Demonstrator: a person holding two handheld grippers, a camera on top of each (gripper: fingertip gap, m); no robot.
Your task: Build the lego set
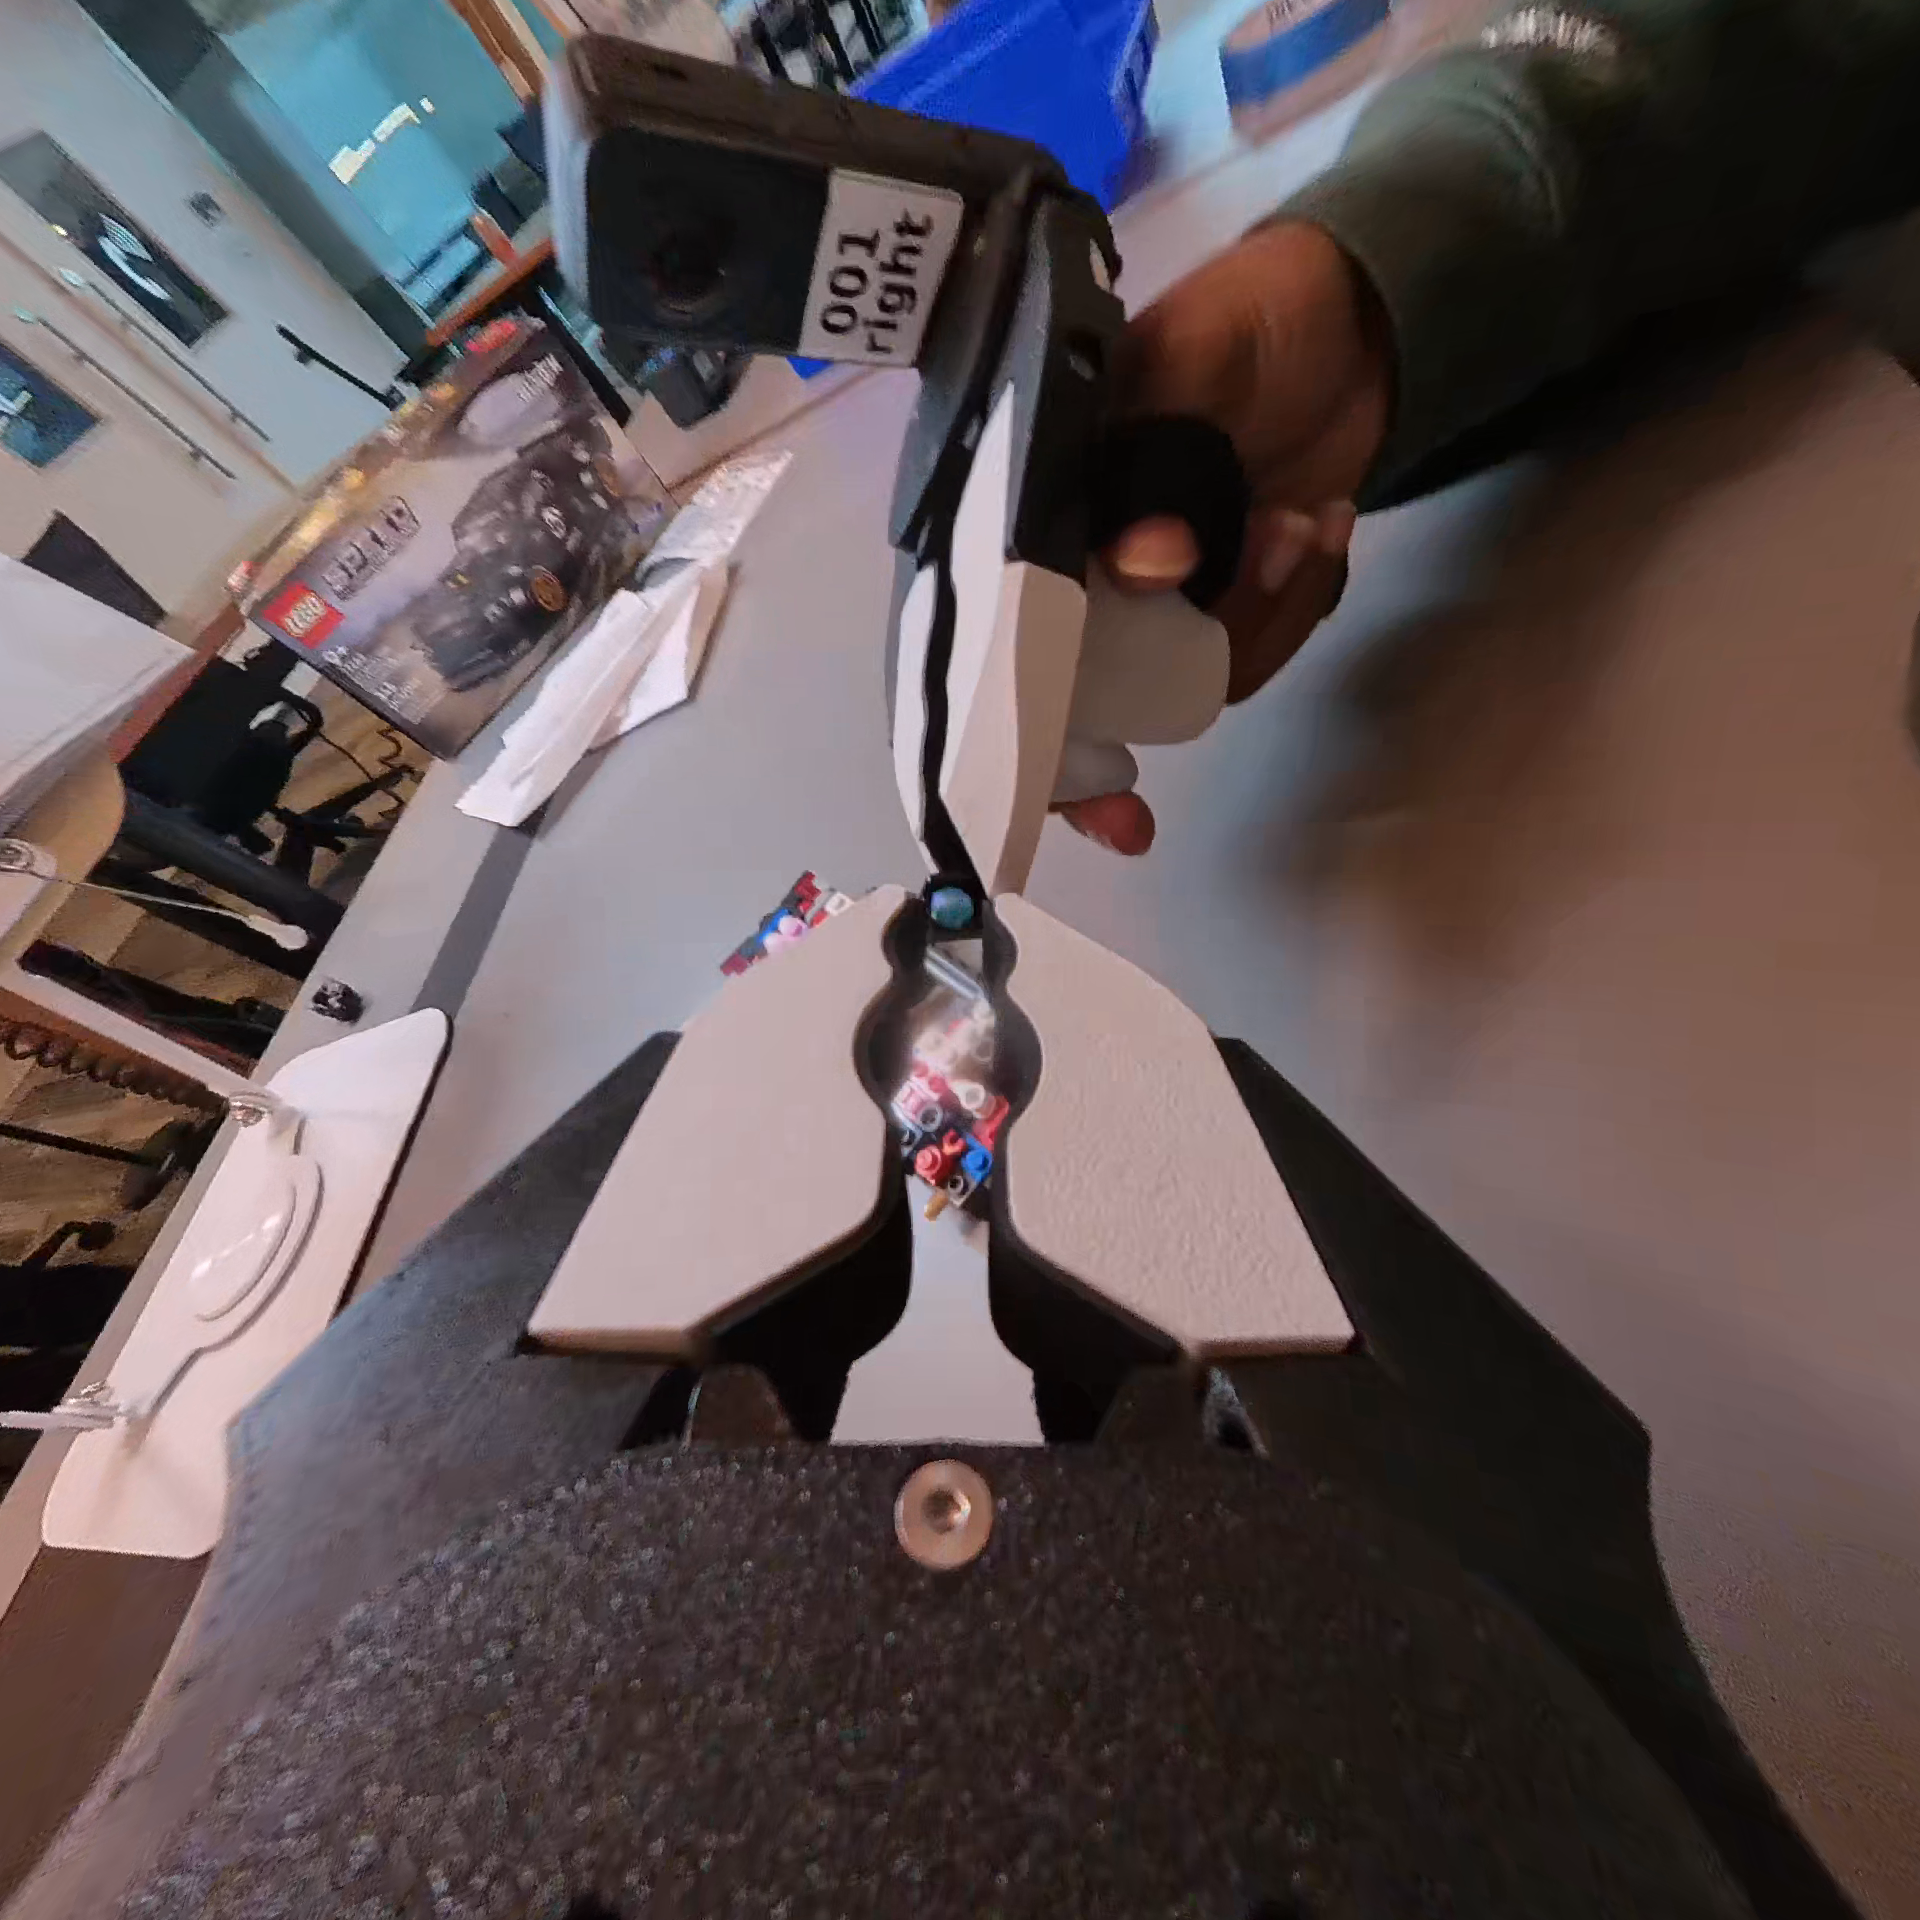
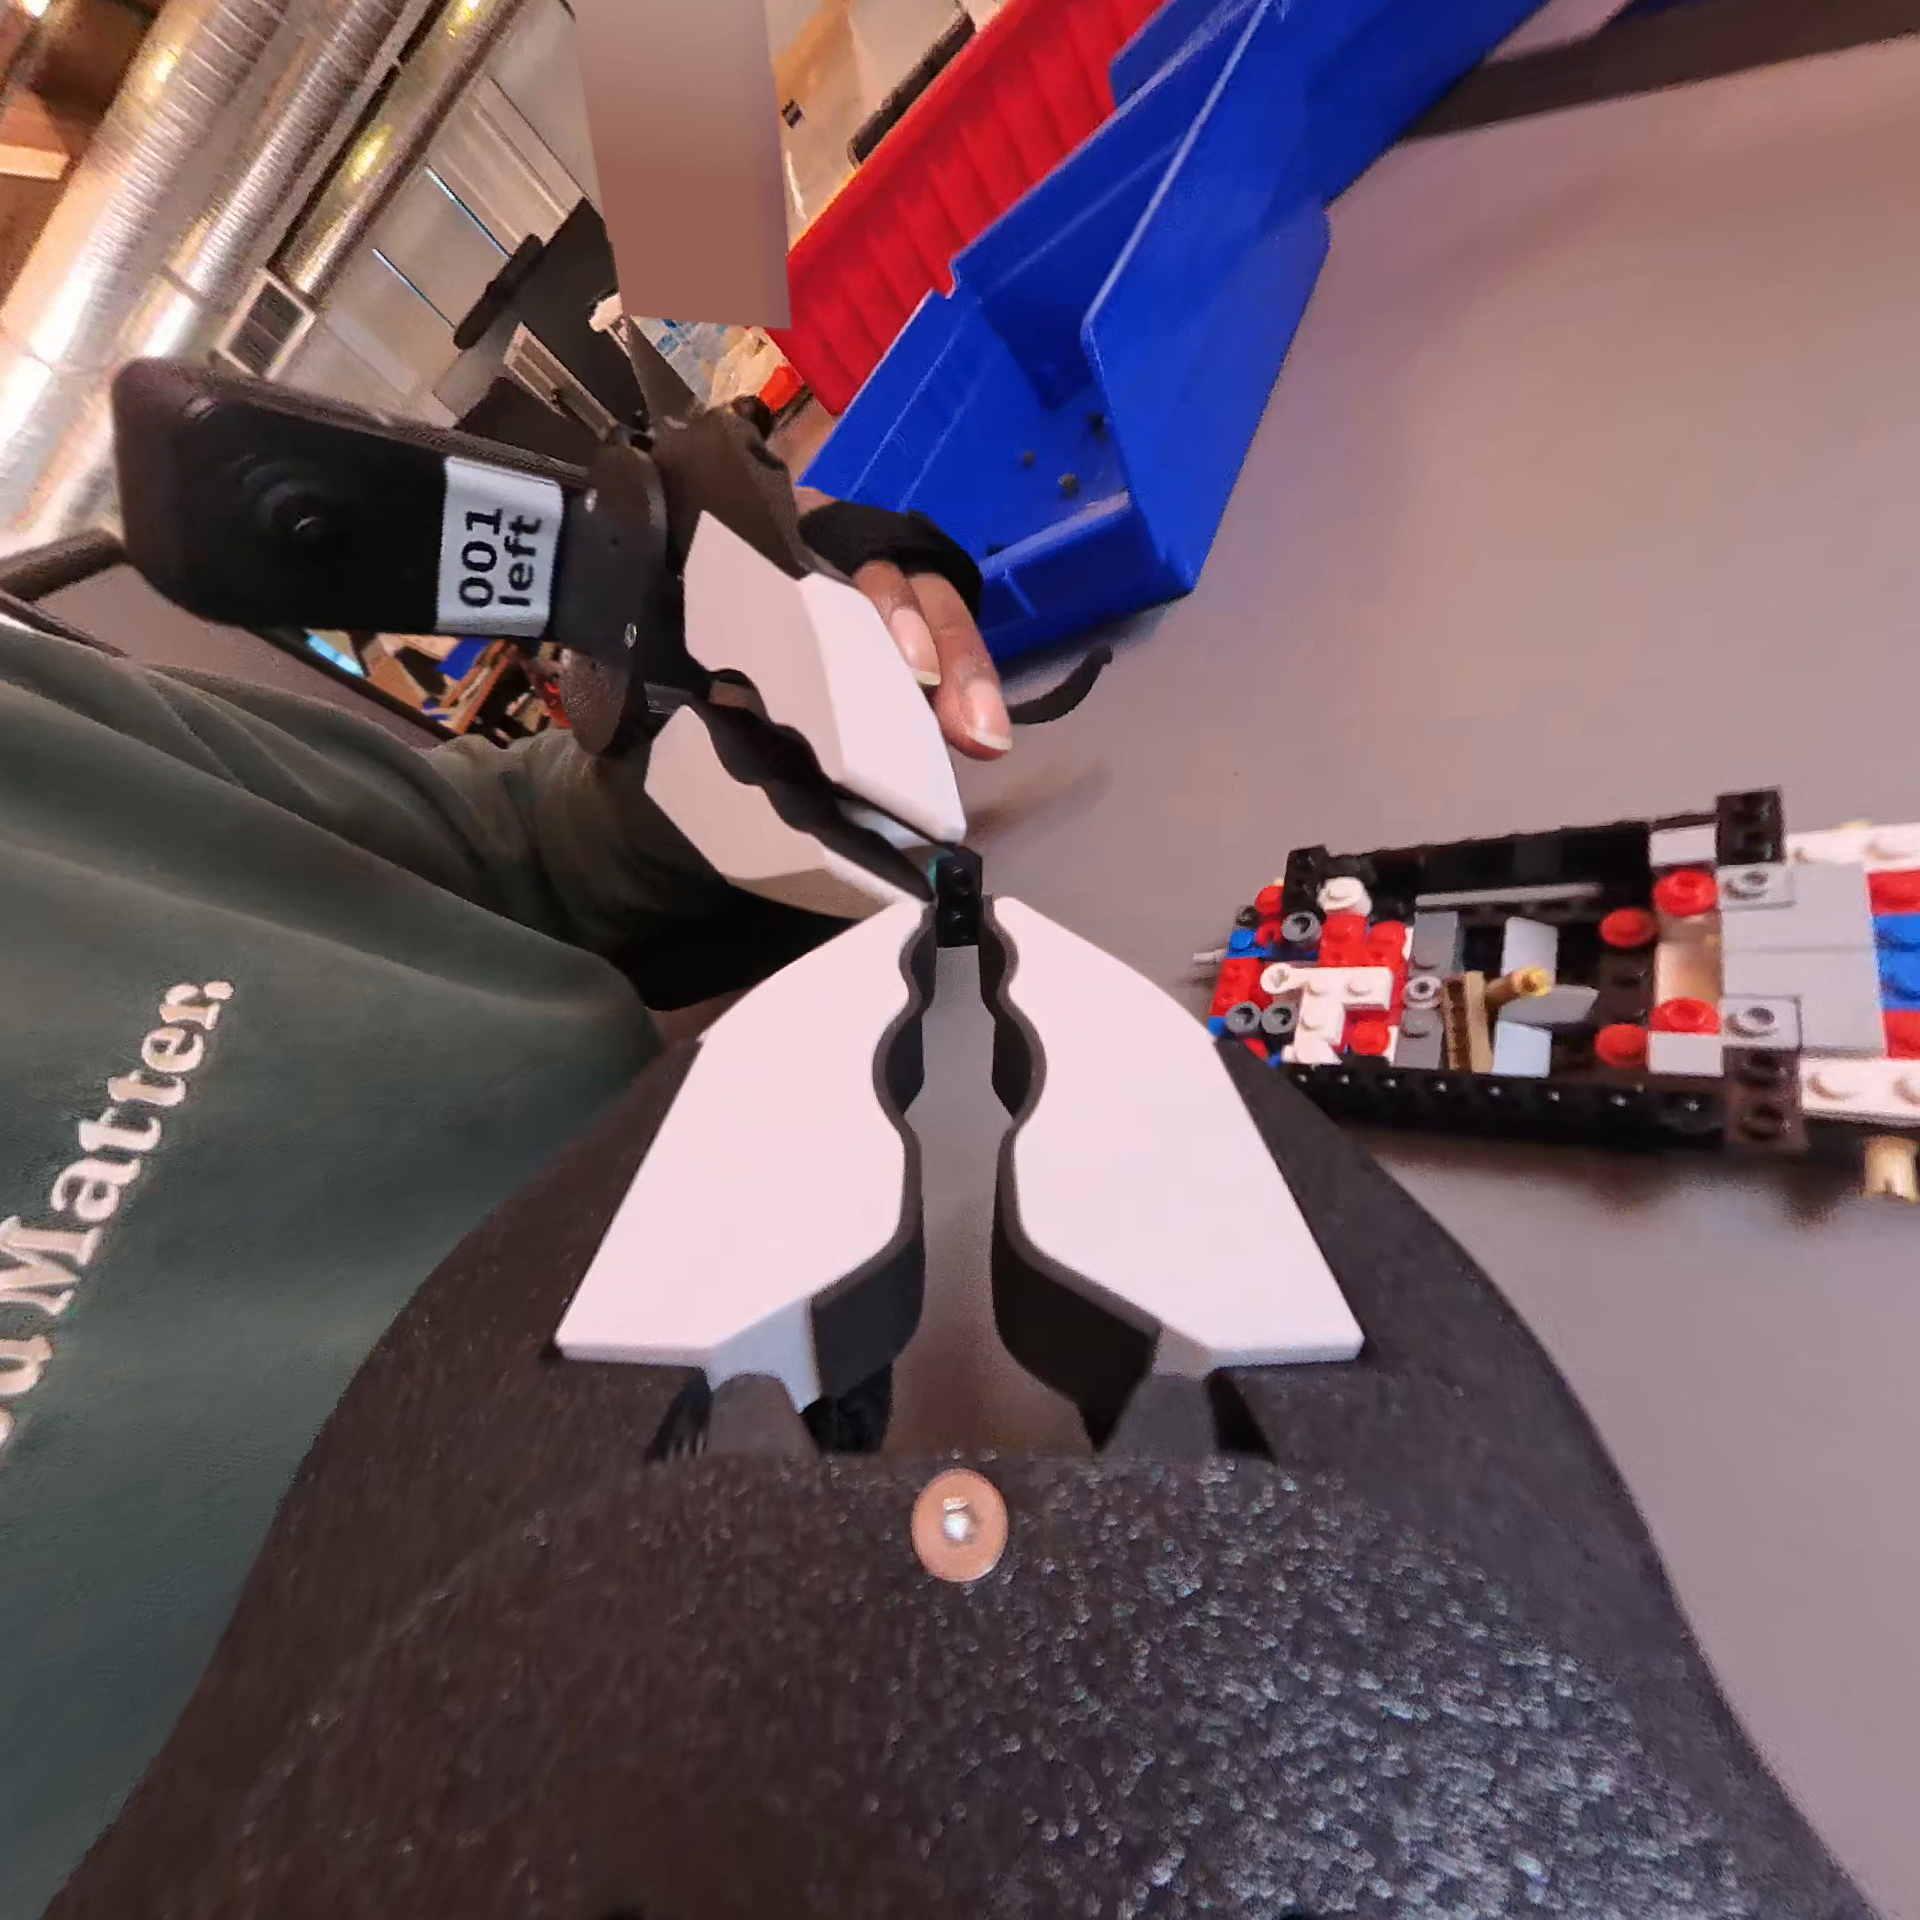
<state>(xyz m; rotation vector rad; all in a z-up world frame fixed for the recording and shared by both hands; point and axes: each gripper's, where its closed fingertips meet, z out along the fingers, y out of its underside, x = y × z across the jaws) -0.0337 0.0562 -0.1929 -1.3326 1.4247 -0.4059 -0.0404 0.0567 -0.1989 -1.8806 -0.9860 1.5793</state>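
Observation:
My left gripper [image 1: 951, 920] and right gripper [image 2: 958, 920] meet tip to tip above the grey table. The right one is shut on a small black brick [image 2: 958, 896] with two holes in its side. The left one is shut on a small teal round piece [image 1: 951, 906], which touches the black brick's top end. The right gripper [image 1: 961, 871] comes down from above in the left wrist view, and the left gripper [image 2: 935, 847] comes in from the upper left in the right wrist view. The part-built car chassis [image 2: 1558, 987], black, red, white and grey, lies flat on the table to the right.
The set's box [image 1: 447, 582] and white paper sheets [image 1: 613, 686] lie at the table's far left. Blue bins [image 2: 1091, 364] and a red bin [image 2: 904, 229] stand behind. A small black piece [image 1: 338, 1000] sits near the table edge, next to a white plate [image 1: 208, 1278]. My two grippers' fingertips are within a few centimetres of each other.

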